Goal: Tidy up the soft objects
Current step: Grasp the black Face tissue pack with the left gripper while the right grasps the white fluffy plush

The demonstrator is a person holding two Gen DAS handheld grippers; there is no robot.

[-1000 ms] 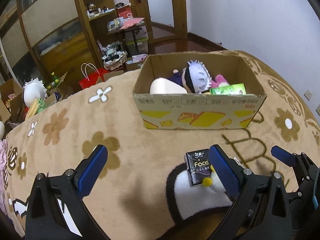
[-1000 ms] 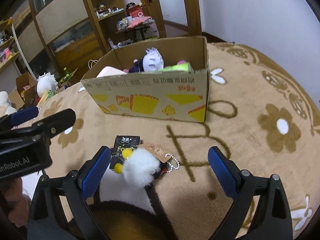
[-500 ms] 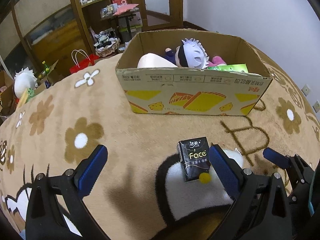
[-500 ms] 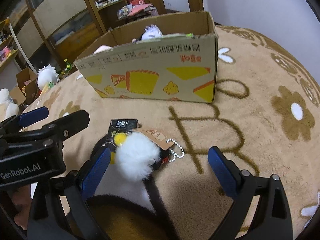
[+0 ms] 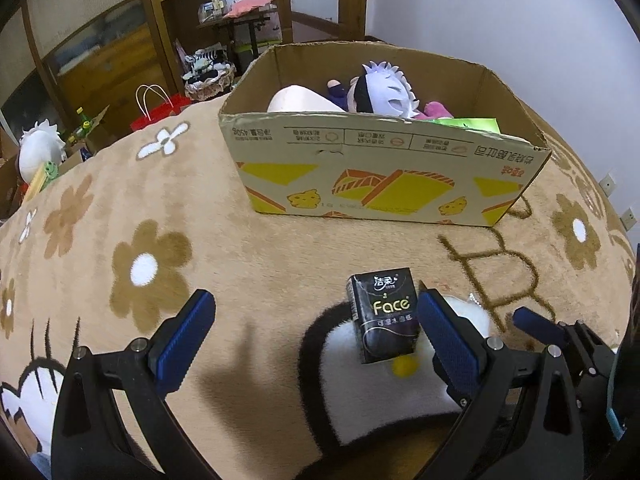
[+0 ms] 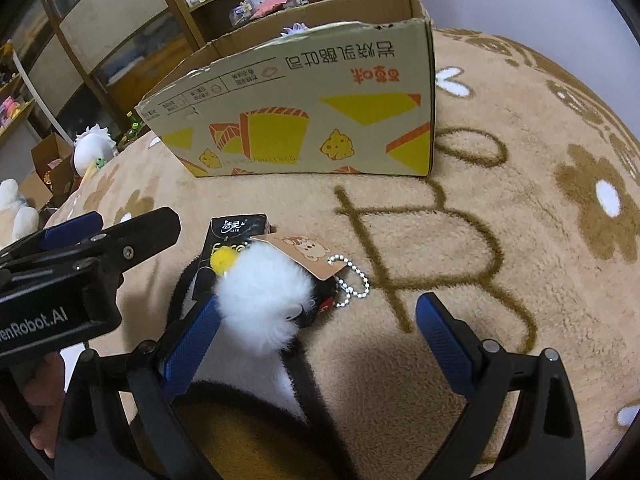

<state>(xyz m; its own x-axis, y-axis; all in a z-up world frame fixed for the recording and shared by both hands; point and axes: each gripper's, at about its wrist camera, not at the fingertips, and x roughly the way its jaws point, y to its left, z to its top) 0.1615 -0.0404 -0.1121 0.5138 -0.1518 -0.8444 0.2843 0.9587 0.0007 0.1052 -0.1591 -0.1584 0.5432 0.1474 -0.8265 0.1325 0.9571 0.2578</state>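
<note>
Left gripper (image 5: 312, 330): spread wide with nothing between its blue pads, low over the rug; its right finger (image 5: 450, 338) stands just beside the right edge of the tissue pack
Right gripper (image 6: 318, 330): also wide apart and holding nothing; its left finger (image 6: 192, 344) touches, or nearly touches, the white plush at its near-left side
Tissue pack (image 5: 382, 314): small black pack printed "Face", lying flat on the rug, its near end overlapping the white plush
White plush (image 6: 264, 304): fluffy white toy with black parts and a yellow pom-pom (image 6: 222, 260), lying on the rug near both grippers; what animal it is I cannot quite tell from these angles
Tag (image 6: 306, 254): brown card tag with a cartoon print lies over the plush's far-right side, a bead chain (image 6: 352, 284) trailing to its right
Cardboard box (image 5: 384, 168): open-topped, yellow and orange print on its near wall, standing on the rug beyond the pack and well apart from it
Inside the box: a doll with a pale lilac head (image 5: 384, 92), a rounded cream-white item (image 5: 302, 100) at left, something pink (image 5: 438, 110) and a green packet (image 5: 468, 124) at right
Rug (image 5: 168, 208): tan pile with brown flowers
Far left background: wooden shelves (image 5: 192, 8) and a red bag (image 5: 158, 114) on the floor
</note>
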